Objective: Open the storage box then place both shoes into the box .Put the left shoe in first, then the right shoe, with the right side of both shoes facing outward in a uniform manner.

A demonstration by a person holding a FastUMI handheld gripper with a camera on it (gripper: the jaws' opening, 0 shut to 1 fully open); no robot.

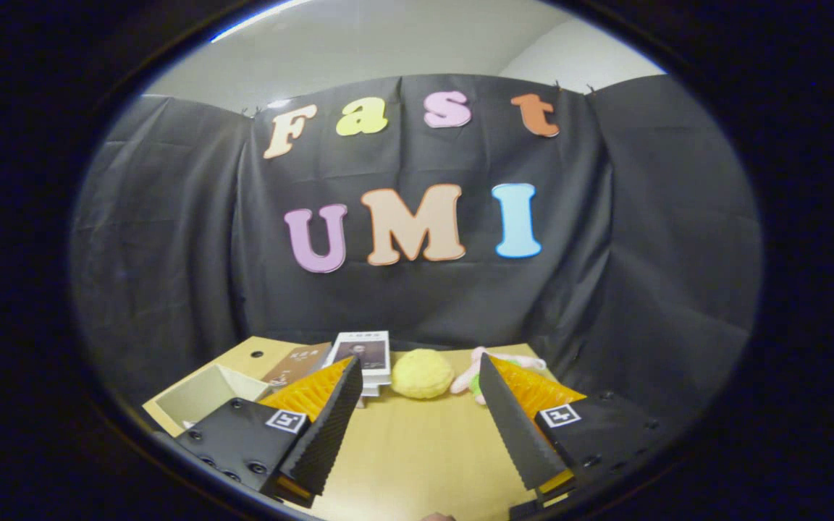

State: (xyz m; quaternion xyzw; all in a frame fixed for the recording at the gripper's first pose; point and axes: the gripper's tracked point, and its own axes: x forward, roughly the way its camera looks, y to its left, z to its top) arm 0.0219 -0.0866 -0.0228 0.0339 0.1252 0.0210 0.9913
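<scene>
Your gripper (417,405) is open. Its two fingers stand wide apart over the table (417,463), and there is nothing between them but bare wood.

Look at the far edge of the table, just beyond your fingertips. A yellow round ball (422,373) sits there in the middle. Beside it, toward the far right corner, lies a soft pink and green toy (476,376), partly hidden behind your right finger. On the other side of the ball is a small stack of books (364,358), and a brown book (297,364) lies next to the stack.

Near the left edge of the table, behind your left finger, there is a pale open box (203,394). You can see into it a little, and the part that shows looks empty. It may be the storage box, but I cannot tell for sure.

Where are the shoes? I cannot see any shoe from here, so I cannot tell how much of the job is done. In what shows, no shoe is in the box.
</scene>
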